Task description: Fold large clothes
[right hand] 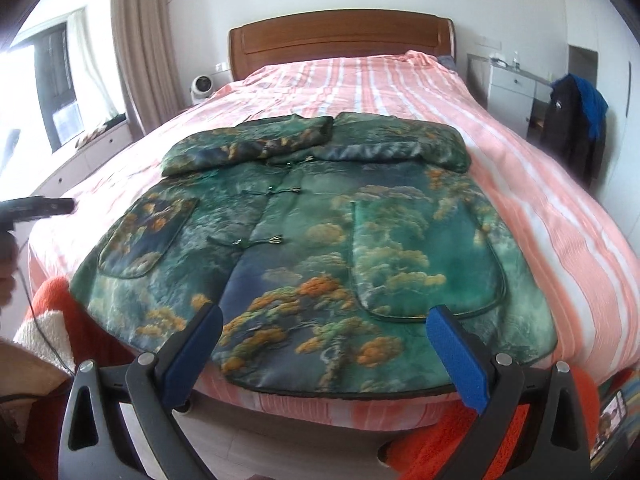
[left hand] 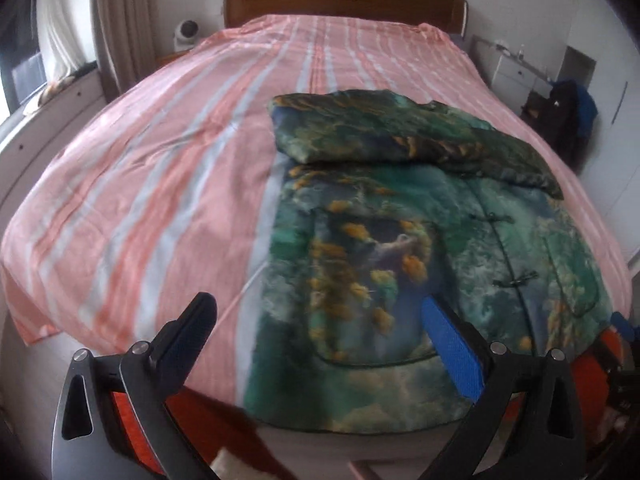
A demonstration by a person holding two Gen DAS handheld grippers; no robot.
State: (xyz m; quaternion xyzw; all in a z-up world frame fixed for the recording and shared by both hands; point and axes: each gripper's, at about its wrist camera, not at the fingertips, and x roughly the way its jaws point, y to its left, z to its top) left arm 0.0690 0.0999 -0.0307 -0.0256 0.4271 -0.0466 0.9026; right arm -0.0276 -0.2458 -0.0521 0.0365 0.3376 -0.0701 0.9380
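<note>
A large green padded jacket [right hand: 320,232] with orange tree print lies flat on the bed, front up, hem toward me. Both sleeves are folded across the chest near the collar [right hand: 312,146]. In the left wrist view the jacket [left hand: 420,240] fills the right half, one folded sleeve [left hand: 380,132] lying over it. My left gripper [left hand: 320,316] hangs open over the jacket's left hem corner, holding nothing. My right gripper [right hand: 326,330] is open above the middle of the hem, nothing between its blue pads. The left gripper [right hand: 40,206] also shows at the left edge of the right wrist view.
The bed has a pink and white striped cover [left hand: 160,180] and a wooden headboard [right hand: 340,40]. A white fan [right hand: 201,88] stands on the left, a white dresser [right hand: 512,88] and dark clothes [right hand: 576,120] on the right. Orange fabric [right hand: 460,440] lies below the bed's foot.
</note>
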